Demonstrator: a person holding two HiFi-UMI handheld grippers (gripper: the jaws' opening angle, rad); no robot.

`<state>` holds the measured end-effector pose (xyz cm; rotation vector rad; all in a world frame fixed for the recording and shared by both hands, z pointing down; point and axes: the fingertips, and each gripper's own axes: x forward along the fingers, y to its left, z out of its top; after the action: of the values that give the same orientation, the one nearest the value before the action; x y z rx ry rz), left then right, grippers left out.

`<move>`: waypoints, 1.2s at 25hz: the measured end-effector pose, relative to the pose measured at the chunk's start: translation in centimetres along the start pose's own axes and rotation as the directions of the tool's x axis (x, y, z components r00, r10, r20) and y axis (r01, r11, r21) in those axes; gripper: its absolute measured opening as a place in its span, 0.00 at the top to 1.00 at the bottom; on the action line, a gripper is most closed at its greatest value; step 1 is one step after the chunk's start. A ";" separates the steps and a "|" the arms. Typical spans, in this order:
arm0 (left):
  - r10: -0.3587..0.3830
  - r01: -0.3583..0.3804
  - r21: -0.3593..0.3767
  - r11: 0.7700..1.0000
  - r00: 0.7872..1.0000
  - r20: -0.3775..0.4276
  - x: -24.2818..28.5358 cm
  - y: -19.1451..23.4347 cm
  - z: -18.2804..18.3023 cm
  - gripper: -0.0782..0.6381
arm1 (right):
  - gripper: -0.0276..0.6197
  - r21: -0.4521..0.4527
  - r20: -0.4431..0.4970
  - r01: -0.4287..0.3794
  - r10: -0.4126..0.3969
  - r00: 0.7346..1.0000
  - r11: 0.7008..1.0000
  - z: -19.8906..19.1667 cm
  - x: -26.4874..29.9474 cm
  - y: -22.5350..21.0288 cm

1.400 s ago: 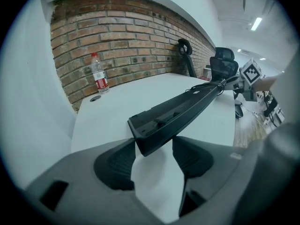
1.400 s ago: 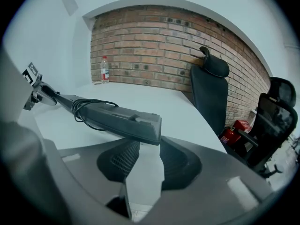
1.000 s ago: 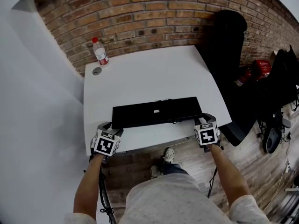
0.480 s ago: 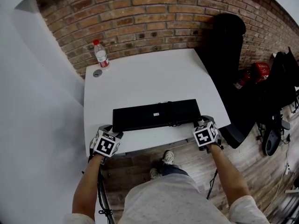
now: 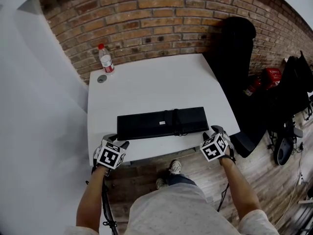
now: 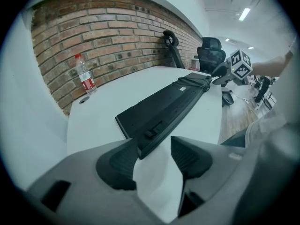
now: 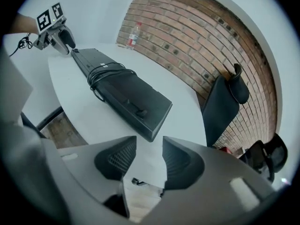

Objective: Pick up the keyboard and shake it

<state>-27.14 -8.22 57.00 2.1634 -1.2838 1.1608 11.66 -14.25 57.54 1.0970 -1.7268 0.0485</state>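
So here's where we're at: the keyboard is lying flat on the white tabletop, close to our edge. It's bottom side up, with its cable wrapped around it right of the middle. It's not lifted at all.

Our left tongs sit at the keyboard's left end. The jaws are partly open and closing. In the left gripper view the keyboard's near corner pokes into the mouth of the gap, right next to one pad. The pads aren't squeezing it though, and we can see bare tabletop between them.

Our right tongs are at the right end, with the jaws partly open and opening. In the right gripper view the keyboard's corner sits just ahead of the tips, not between them, so they've got hold of nothing.

A water bottle with a red cap stands upright at the far left corner of the tabletop, by the brick wall and well away from the keyboard. A black chair sits off the right side.
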 end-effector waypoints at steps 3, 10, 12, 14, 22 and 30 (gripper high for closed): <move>-0.002 0.005 -0.041 0.999 0.998 0.060 -0.6 -0.3 1.3 0.58 | 0.68 0.040 0.034 -0.010 0.008 0.999 0.999 0.5 -0.9 0.7; -0.005 0.032 -0.123 0.992 0.976 0.216 -2.4 -2.1 6.3 0.63 | 0.72 0.155 0.182 -0.077 0.048 0.982 0.985 4.6 -3.8 2.2; -0.009 0.049 -0.145 0.988 0.965 0.263 -2.9 -2.8 7.8 0.65 | 0.73 0.187 0.237 -0.102 0.056 0.970 0.977 6.3 -4.9 2.5; -0.012 0.064 -0.161 0.985 0.952 0.305 -3.5 -3.7 9.2 0.68 | 0.74 0.223 0.290 -0.132 0.064 0.955 0.966 7.9 -6.2 2.7; 0.037 0.061 -0.220 0.974 0.908 0.418 -5.2 -5.8 12.8 0.83 | 0.87 0.290 0.448 -0.220 0.071 0.891 0.931 12.2 -10.5 3.3; 0.064 0.052 -0.241 0.969 0.891 0.449 -5.8 -6.5 13.6 0.90 | 0.94 0.377 0.509 -0.332 0.107 0.854 0.865 13.1 -11.2 3.8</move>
<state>-16.73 -10.65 44.85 2.3116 -1.5263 0.4621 -0.04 -11.54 44.63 1.3084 -2.3694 0.3796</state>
